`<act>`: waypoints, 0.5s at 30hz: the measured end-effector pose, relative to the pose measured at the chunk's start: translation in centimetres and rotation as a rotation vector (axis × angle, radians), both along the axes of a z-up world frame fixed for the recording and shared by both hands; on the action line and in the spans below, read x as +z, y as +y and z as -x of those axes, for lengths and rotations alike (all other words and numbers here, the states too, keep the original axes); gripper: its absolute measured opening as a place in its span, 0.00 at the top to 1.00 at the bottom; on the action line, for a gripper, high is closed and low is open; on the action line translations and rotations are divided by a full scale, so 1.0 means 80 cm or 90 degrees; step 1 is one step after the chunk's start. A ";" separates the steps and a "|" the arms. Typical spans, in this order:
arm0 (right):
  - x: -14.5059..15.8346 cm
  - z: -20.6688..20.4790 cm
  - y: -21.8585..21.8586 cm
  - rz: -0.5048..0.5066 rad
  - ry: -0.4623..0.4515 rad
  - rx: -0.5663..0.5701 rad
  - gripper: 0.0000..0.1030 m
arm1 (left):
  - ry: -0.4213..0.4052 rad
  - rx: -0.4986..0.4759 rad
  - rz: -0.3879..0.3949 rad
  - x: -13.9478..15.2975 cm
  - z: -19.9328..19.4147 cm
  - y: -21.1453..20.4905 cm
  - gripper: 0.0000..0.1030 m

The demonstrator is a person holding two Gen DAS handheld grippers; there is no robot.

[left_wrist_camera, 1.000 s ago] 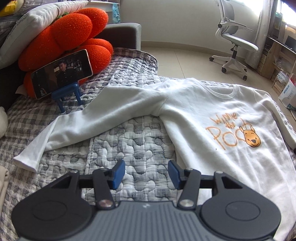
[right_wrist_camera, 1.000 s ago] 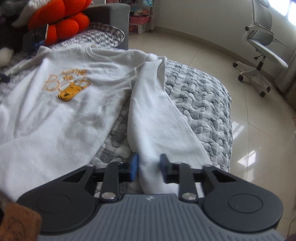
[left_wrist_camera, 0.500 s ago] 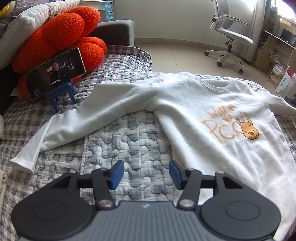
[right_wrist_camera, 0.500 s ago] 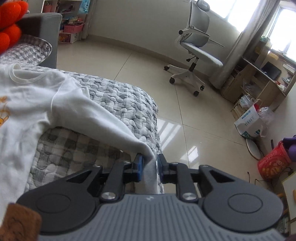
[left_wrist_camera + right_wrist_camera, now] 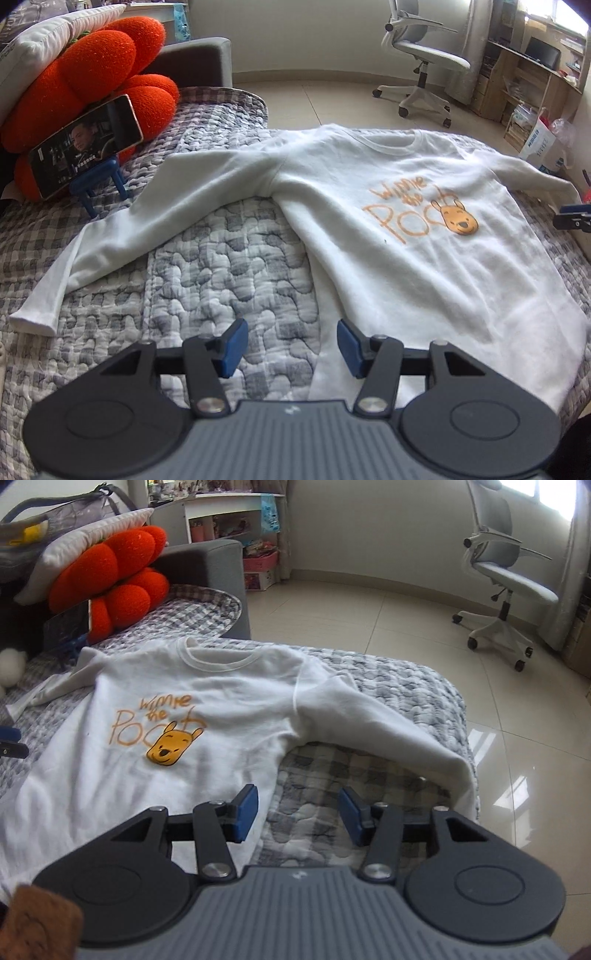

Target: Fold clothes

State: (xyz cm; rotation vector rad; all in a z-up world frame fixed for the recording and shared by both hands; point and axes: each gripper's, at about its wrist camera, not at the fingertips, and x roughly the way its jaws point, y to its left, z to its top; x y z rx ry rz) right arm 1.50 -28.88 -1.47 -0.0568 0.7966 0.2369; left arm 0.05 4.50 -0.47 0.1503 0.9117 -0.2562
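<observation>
Your white long-sleeved sweatshirt (image 5: 388, 236) lies face up and spread flat across the grey quilted bed cover (image 5: 221, 266), orange lettering "Winnie the Pooh" on its chest beside a yellow bear's face (image 5: 173, 747), one sleeve (image 5: 147, 218) stretched out towards the phone (image 5: 86, 146) propped on a blue stand against the orange cushion (image 5: 92, 81), the other sleeve (image 5: 388, 731) draped to the bed's edge. Your left gripper (image 5: 288, 347) hangs over the sweatshirt's lower side edge with its blue pads spread and nothing pinched. Your right gripper (image 5: 299, 814) is opening, its jaws apart over bare quilt just beside the hem, the sleeve lying free of them.
</observation>
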 end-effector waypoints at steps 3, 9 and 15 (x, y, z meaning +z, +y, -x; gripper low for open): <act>-0.003 0.012 0.014 -0.003 0.012 0.029 0.49 | 0.007 -0.015 -0.012 -0.004 0.010 -0.002 0.49; 0.004 0.055 0.034 -0.035 0.029 0.055 0.49 | 0.033 -0.036 -0.003 -0.014 0.035 0.002 0.49; -0.003 0.098 0.024 -0.099 0.059 0.049 0.49 | 0.063 -0.041 0.012 -0.027 0.051 0.008 0.50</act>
